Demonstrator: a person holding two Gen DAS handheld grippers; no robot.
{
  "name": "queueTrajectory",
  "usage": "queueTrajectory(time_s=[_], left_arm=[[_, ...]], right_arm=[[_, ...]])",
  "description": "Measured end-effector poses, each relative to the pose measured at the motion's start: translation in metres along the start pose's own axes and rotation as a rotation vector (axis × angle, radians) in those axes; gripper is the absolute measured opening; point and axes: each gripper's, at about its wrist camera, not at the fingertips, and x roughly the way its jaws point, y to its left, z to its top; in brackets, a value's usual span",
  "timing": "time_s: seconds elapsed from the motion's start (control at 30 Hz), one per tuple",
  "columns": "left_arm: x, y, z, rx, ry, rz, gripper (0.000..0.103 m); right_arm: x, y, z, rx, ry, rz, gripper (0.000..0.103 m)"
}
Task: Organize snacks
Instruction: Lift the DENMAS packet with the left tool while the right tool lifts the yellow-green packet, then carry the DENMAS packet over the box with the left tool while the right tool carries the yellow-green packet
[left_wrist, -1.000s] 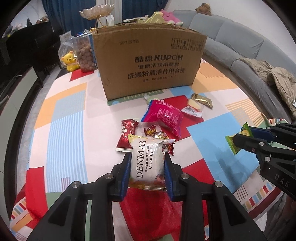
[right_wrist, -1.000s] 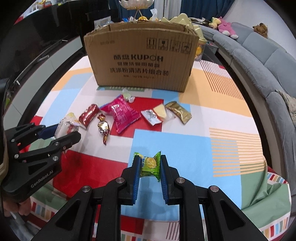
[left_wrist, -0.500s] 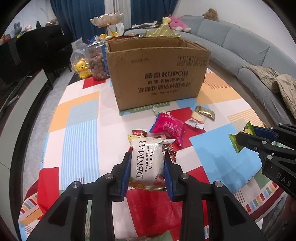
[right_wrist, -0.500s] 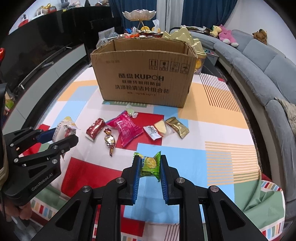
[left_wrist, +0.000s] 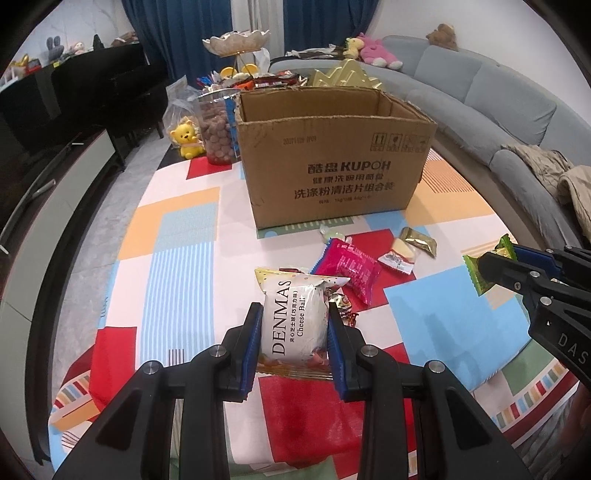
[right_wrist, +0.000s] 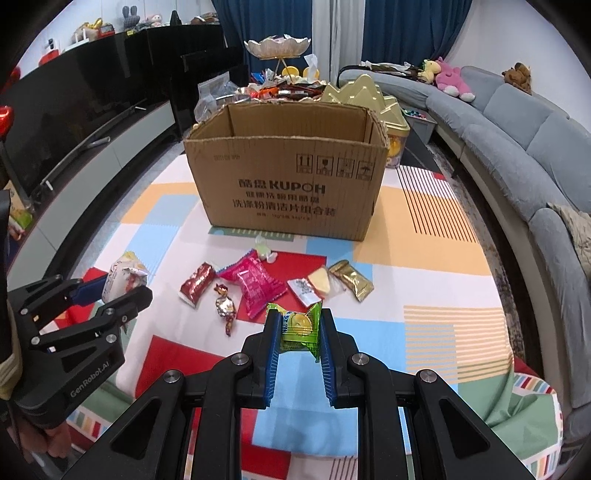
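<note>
The left tongs (left_wrist: 293, 334) pinch a white "DENMAS Cheese Ball" packet (left_wrist: 295, 321); the right tongs (right_wrist: 297, 334) pinch a green sweet (right_wrist: 300, 326). The open "KUPOH" cardboard box (right_wrist: 288, 188) shows bare inner walls.

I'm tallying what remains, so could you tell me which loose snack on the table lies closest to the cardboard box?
The small pale green sweet, just before the cardboard box; the other wrappers lie further off.

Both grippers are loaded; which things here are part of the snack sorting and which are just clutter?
Job:
- white Denmas pack in left gripper
- green snack in right gripper
- cardboard box
- pink packet, gold packet, red packet on the table

Clutter:
- yellow bear toy
- sofa
- jar of brown balls
</note>
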Motion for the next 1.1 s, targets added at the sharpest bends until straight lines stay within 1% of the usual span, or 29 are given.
queueTrajectory(time_s=[0.33, 0.77, 1.1], left_arm=[[-0.013, -0.001, 0.023, -0.030, -0.025, 0.019, 0.032], [-0.025, 0.002, 0.070, -0.064, -0.088, 0.038, 0.032], [-0.030, 0.004, 0.103, -0.065, -0.136, 0.046, 0.032]], right_arm=[[-0.008, -0.007, 0.022, 0.005, -0.038, 0.011, 0.022], [-0.016, -0.015, 0.062, -0.001, -0.097, 0.016, 0.022], [-0.021, -0.017, 0.087, -0.012, -0.140, 0.018, 0.022]])
